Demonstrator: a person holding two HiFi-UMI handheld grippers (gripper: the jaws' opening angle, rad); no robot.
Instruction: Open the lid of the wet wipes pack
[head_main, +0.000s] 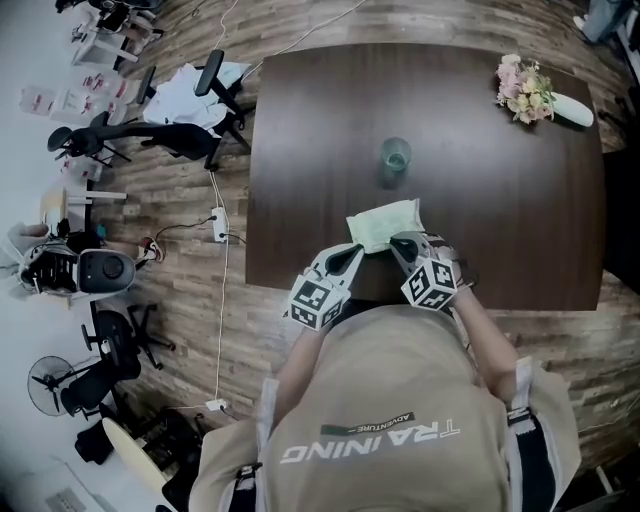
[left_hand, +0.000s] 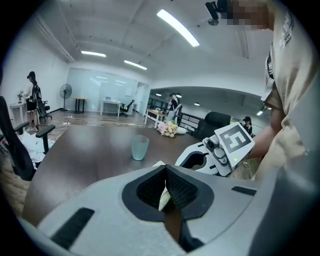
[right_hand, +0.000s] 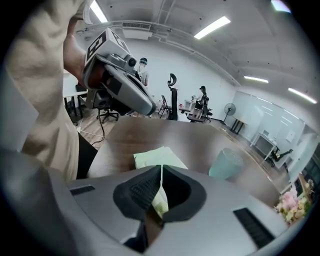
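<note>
A pale green wet wipes pack (head_main: 384, 224) lies near the front edge of the dark brown table (head_main: 520, 200). My left gripper (head_main: 354, 254) is shut on the pack's near left corner, and a thin pale edge of the pack (left_hand: 164, 196) shows between its closed jaws. My right gripper (head_main: 404, 243) is shut on the near right edge. In the right gripper view the pack (right_hand: 158, 157) stretches out ahead of the right gripper (right_hand: 161, 168), with green film pinched between the jaws. The lid is hidden in every view.
A translucent green cup (head_main: 395, 158) stands behind the pack, mid-table. A white vase of flowers (head_main: 530, 92) lies at the far right corner. Office chairs (head_main: 150, 135), cables and a fan (head_main: 55, 385) fill the wooden floor to the left.
</note>
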